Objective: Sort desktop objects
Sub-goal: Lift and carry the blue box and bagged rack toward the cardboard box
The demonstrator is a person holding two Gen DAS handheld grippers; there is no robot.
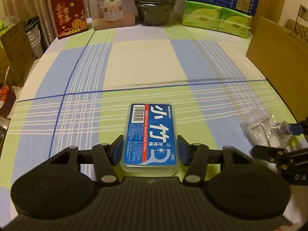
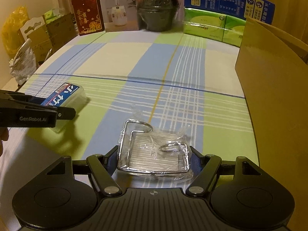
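A clear dental floss pick box [image 1: 151,134] with a blue label sits between the blue pads of my left gripper [image 1: 149,150], which is shut on its long sides. In the right wrist view the same box [image 2: 65,95] pokes out past the left gripper [image 2: 57,113] at the left, over the checked tablecloth [image 2: 119,61]. My right gripper [image 2: 154,159] is shut on a chrome wire rack [image 2: 152,154] wrapped in clear plastic, with a pad against each side. That rack [image 1: 265,129] and the right gripper [image 1: 269,150] show at the right edge of the left wrist view.
An open cardboard box [image 2: 269,96] stands along the table's right side. Along the back edge stand a red gift box [image 1: 68,11], a humidifier carton [image 1: 113,5], a dark wrapped pot [image 1: 156,5] and green tissue packs [image 1: 217,19]. Bags and cartons crowd the floor at the left.
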